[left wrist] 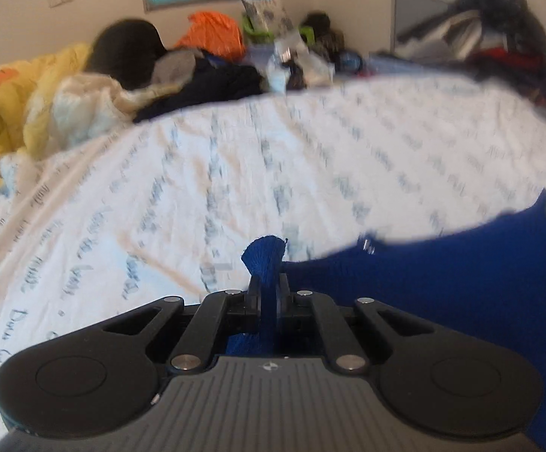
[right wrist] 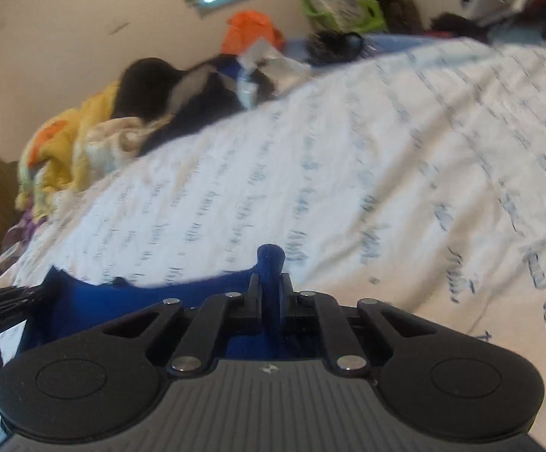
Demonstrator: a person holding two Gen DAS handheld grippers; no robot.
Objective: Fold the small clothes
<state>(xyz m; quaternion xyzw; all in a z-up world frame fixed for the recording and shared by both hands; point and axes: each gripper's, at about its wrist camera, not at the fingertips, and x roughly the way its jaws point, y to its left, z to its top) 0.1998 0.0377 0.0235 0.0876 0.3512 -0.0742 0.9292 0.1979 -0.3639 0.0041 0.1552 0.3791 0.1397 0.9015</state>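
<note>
A royal-blue knit garment (left wrist: 461, 301) hangs stretched between both grippers above the bed. My left gripper (left wrist: 268, 282) is shut on one corner of it; a tuft of blue cloth sticks out past the fingertips. The cloth spreads to the right and down in the left wrist view. My right gripper (right wrist: 270, 282) is shut on another corner of the blue garment (right wrist: 141, 301), which runs left toward the left gripper's fingers (right wrist: 5, 299) at the left edge of the right wrist view. Both views are blurred by motion.
A white bed sheet (left wrist: 235, 173) with blue handwriting print covers the bed below. A yellow quilt (left wrist: 20, 105) lies at the left. Piled clothes and bags (left wrist: 235, 60) line the far wall. More clothes (left wrist: 499, 37) are heaped at the back right.
</note>
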